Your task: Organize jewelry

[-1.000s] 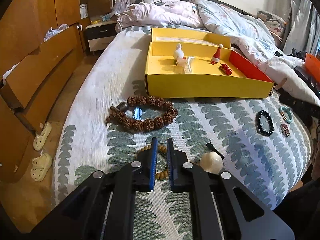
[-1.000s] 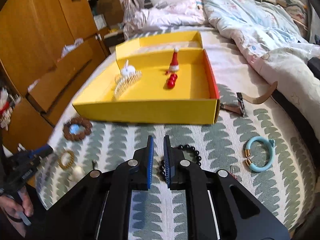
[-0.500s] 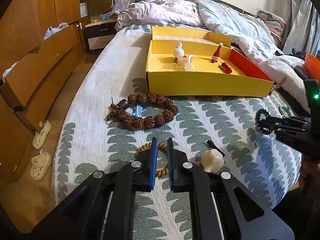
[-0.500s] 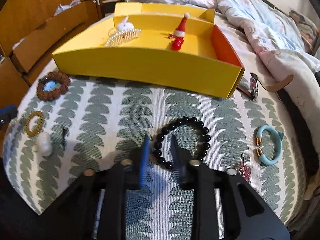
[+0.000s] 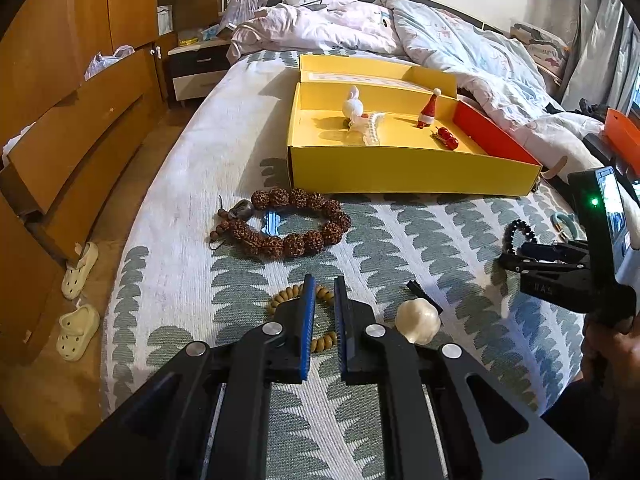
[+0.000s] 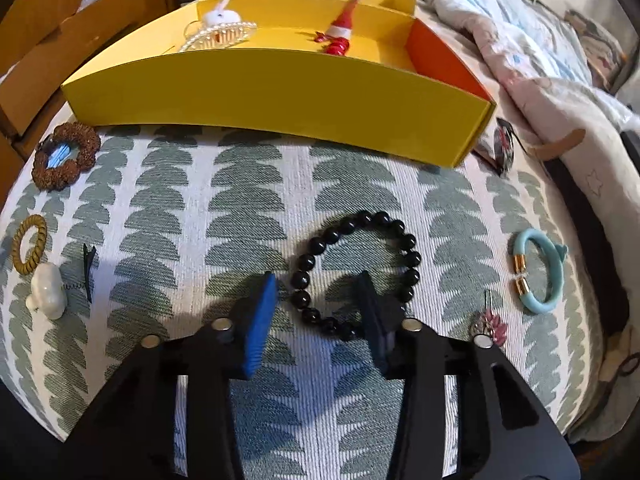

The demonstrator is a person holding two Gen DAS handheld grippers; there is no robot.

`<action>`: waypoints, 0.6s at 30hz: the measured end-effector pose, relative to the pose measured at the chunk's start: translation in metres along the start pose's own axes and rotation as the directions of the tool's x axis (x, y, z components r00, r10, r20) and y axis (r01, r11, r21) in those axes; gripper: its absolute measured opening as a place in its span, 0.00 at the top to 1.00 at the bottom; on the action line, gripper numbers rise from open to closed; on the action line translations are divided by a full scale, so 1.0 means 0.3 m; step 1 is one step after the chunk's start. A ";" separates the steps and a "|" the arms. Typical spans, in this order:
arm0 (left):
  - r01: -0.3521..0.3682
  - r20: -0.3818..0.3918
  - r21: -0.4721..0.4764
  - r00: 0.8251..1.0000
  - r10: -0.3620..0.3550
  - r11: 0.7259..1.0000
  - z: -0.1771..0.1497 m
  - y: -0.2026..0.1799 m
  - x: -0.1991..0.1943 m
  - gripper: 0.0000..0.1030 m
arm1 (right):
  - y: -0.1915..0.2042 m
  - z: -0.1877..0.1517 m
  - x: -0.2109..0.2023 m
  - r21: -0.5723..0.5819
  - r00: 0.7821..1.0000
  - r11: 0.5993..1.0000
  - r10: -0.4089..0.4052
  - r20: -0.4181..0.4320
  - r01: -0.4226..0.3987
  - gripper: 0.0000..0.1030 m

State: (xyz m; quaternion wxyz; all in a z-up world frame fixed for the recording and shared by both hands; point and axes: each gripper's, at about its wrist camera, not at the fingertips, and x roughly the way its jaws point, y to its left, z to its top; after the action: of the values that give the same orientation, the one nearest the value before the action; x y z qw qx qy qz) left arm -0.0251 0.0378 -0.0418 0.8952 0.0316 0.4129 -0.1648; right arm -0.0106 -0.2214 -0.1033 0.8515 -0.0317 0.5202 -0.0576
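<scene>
A black bead bracelet lies flat on the leaf-patterned bedspread, in front of the yellow box; a rabbit clip, a pearl comb, a Santa clip and a red bead clip are seen inside the box; a brown seed-bead bracelet, a small wooden bracelet and a cream clip lie apart to the left; a light blue bracelet lies to the right.

Cream clogs lie beside wooden drawers; rumpled duvet behind.
</scene>
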 end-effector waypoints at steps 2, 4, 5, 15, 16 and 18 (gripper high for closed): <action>0.000 0.003 0.002 1.000 0.000 1.000 0.001 -0.004 -0.003 0.91 | -0.015 0.004 0.000 0.017 1.000 1.000 -0.001 -0.014 0.001 0.71; 0.006 0.003 0.001 1.000 -0.006 1.000 0.003 -0.005 -0.004 0.91 | -0.018 0.010 0.003 0.014 1.000 1.000 -0.012 -0.029 0.012 0.74; 0.008 0.003 0.001 1.000 -0.008 1.000 0.005 -0.006 -0.005 0.91 | -0.013 0.013 0.004 0.011 0.999 1.000 -0.018 -0.037 0.018 0.74; 0.022 0.021 -0.012 1.000 -0.021 1.000 0.015 0.008 -0.028 0.91 | -0.052 0.068 -0.015 0.105 0.981 0.976 0.192 -0.022 -0.189 0.89; 0.024 0.023 -0.015 0.999 -0.023 1.000 0.016 0.013 -0.031 0.91 | -0.068 0.074 -0.020 0.127 0.974 0.967 0.225 -0.010 -0.222 0.89; 0.027 0.027 -0.020 0.999 -0.026 0.999 0.018 0.017 -0.037 0.91 | -0.114 0.085 -0.032 0.183 0.953 0.936 0.302 0.024 -0.301 0.89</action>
State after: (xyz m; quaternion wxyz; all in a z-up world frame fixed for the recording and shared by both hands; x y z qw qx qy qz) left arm -0.0261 0.0446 -0.0304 0.8987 0.0149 0.4027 -0.1730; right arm 0.0053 -0.2542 -0.0792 0.8484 0.1277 0.5131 0.0254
